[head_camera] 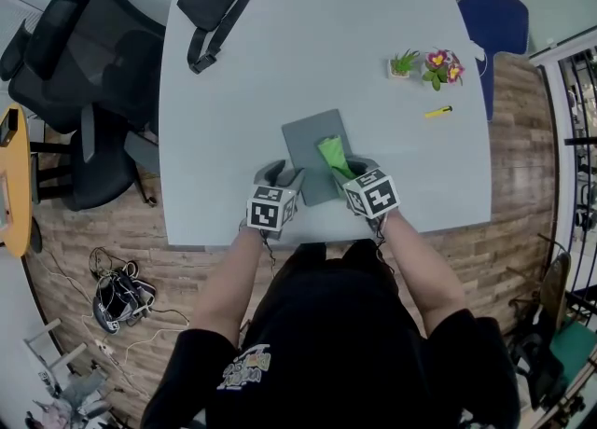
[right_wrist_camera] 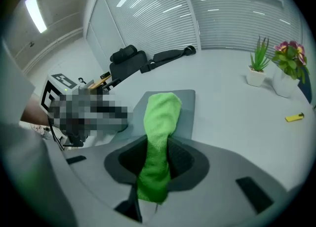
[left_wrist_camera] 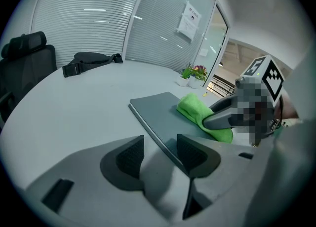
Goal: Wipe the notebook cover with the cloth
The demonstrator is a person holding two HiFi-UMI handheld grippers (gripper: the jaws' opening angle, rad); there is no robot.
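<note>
1. the notebook is laid flat on the bench.
2. the cloth is clamped in the right gripper and draped onto the cover.
3. the left gripper is held with jaws apart at the notebook's near corner.

A slim grey notebook lies closed and flat on the desk, slightly askew. A bright green cloth, bunched into a strip, rests on its cover, its near end pinched in the right gripper.
</note>
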